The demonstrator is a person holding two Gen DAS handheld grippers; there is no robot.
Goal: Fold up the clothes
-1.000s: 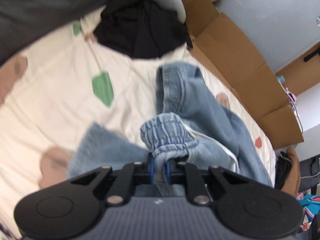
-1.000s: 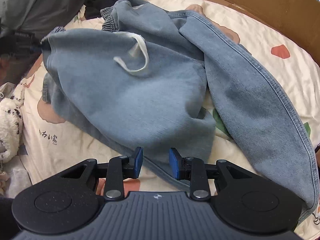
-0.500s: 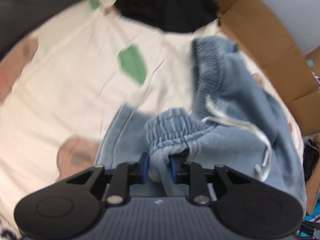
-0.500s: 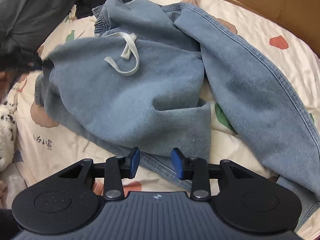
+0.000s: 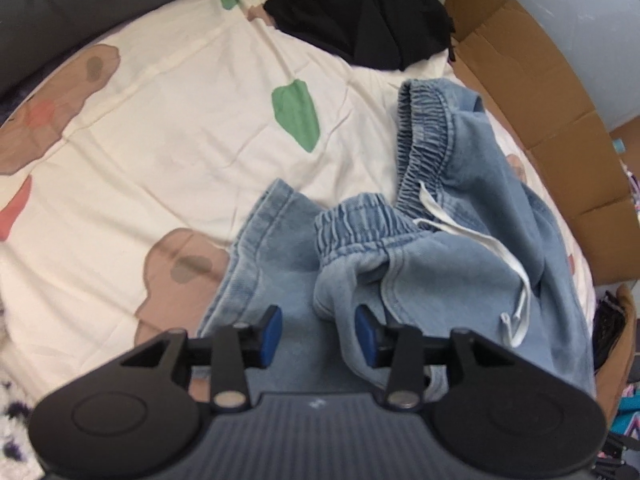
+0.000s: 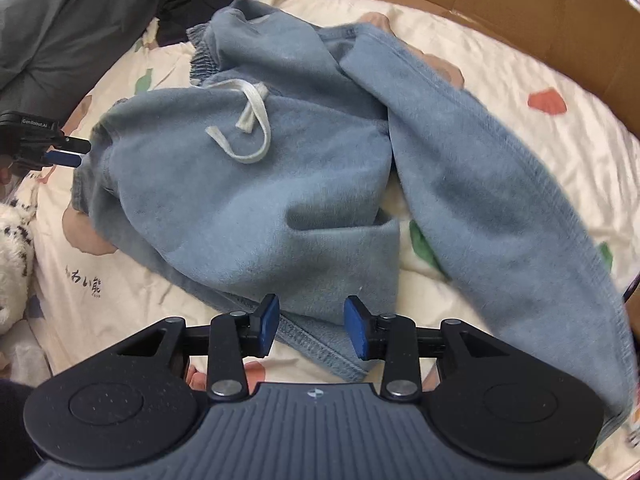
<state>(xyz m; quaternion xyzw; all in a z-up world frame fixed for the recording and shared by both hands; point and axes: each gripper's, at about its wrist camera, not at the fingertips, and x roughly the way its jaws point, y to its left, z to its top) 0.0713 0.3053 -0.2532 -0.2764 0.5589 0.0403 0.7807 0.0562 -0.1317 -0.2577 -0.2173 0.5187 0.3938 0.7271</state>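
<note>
Light blue denim trousers [image 5: 460, 280] with an elastic waistband and a white drawstring [image 5: 480, 240] lie crumpled on the patterned cream bedsheet [image 5: 180, 140]. My left gripper [image 5: 318, 338] is open, its jaws on either side of a fold just below the waistband, gripping nothing. In the right wrist view the trousers [image 6: 260, 192] spread across the sheet, one leg [image 6: 500, 208] running to the right. My right gripper [image 6: 310, 326] is open over the hem edge near me. The left gripper [image 6: 66, 151] shows at the far left by the waistband.
A black garment [image 5: 360, 12] lies at the far end of the sheet. Brown cardboard [image 5: 560, 120] borders the bed on the right and also shows in the right wrist view [image 6: 500, 12]. A grey cloth [image 6: 60, 20] and a furry white item [image 6: 12, 240] lie at the left.
My left gripper has opened and let go of the waistband, which now lies on the trousers. The right gripper has opened a little wider and stays by the hem.
</note>
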